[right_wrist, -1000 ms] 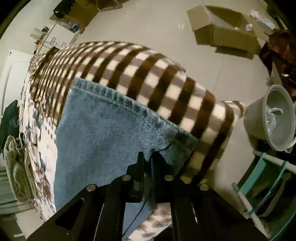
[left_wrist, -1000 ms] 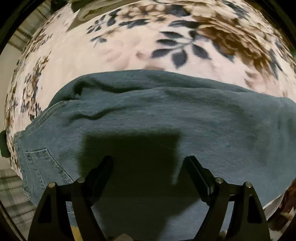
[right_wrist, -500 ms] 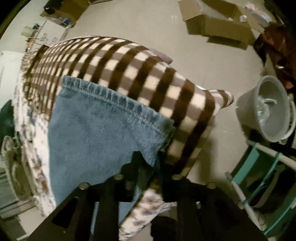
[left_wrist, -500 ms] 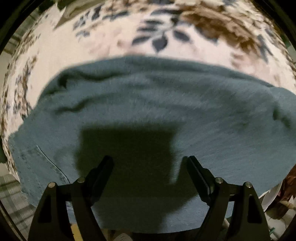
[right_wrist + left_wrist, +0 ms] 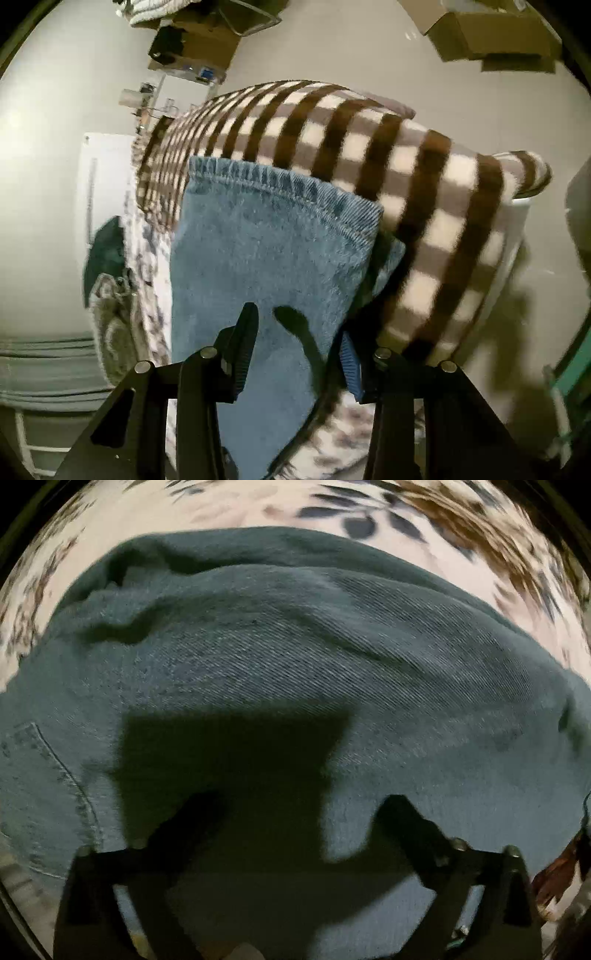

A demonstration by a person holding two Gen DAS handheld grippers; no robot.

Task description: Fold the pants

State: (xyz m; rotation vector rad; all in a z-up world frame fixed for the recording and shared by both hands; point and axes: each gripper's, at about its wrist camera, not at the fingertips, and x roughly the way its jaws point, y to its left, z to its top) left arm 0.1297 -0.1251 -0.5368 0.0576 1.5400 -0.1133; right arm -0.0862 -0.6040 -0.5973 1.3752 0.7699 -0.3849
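Note:
Blue denim pants [image 5: 295, 657] lie on a floral blanket [image 5: 229, 509]. In the left wrist view the upper part with a back pocket [image 5: 48, 775] fills the frame. My left gripper [image 5: 299, 808] is open just above the denim and casts a shadow on it. In the right wrist view the leg end with its hem [image 5: 280, 184] lies on a brown checked blanket [image 5: 424, 206]. My right gripper [image 5: 299, 325] is open and empty, with its jaws apart over the leg [image 5: 258, 258] near its right edge.
Cardboard boxes [image 5: 491, 33] sit on the pale floor beyond the checked blanket. A folded knit cloth [image 5: 110, 314] and a dark green item [image 5: 103, 254] lie to the left. A teal frame [image 5: 576, 373] stands at the right edge.
My right gripper has opened and let go of the pant leg's corner, which now lies flat. My left gripper has moved closer over the denim and stays open.

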